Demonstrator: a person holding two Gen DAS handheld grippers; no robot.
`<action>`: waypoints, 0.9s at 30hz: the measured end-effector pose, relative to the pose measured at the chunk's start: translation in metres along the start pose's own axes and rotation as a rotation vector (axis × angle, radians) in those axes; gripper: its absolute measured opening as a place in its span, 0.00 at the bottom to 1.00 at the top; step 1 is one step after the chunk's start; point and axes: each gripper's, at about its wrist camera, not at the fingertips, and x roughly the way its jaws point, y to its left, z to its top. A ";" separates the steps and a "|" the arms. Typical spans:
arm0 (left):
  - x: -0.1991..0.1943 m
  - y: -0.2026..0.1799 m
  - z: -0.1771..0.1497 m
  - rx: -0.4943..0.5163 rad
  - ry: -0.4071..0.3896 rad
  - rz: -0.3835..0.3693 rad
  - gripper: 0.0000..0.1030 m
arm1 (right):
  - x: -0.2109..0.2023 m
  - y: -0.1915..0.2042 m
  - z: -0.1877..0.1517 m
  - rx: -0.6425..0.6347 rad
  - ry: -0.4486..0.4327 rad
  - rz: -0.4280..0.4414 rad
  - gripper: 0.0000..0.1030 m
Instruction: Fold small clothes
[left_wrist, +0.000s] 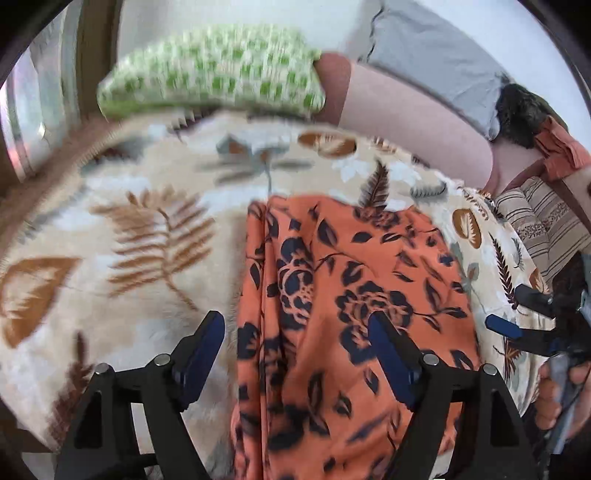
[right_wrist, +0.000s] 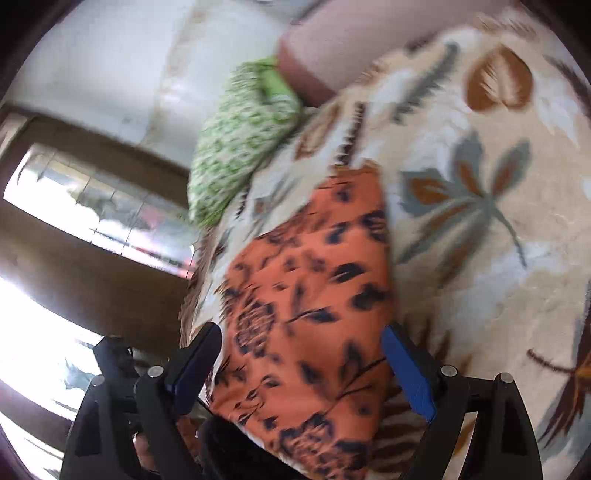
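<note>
While both the left gripper (left_wrist: 295, 354) and right gripper (right_wrist: 301, 369) hang released, the orange floral garment (left_wrist: 351, 295) lies near the blanket's (left_wrist: 110, 221) front edge, looking thin, limp and slippery, best pinched at a corner hem.

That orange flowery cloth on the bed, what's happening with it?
A person is folding it with a gripper in each hand. The orange cloth lies on a leaf-patterned blanket, already folded into a long strip. The left gripper and the right gripper are both open over it, and neither is gripping it.
</note>
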 end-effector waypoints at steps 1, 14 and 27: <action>0.021 0.007 0.001 -0.030 0.066 -0.004 0.78 | 0.008 -0.005 0.003 0.002 0.009 -0.016 0.88; 0.033 0.008 0.005 -0.087 0.127 -0.116 0.26 | 0.082 0.019 0.001 -0.157 0.176 -0.065 0.37; -0.011 -0.109 0.088 0.047 -0.095 -0.232 0.27 | -0.041 0.072 0.093 -0.379 -0.014 -0.055 0.34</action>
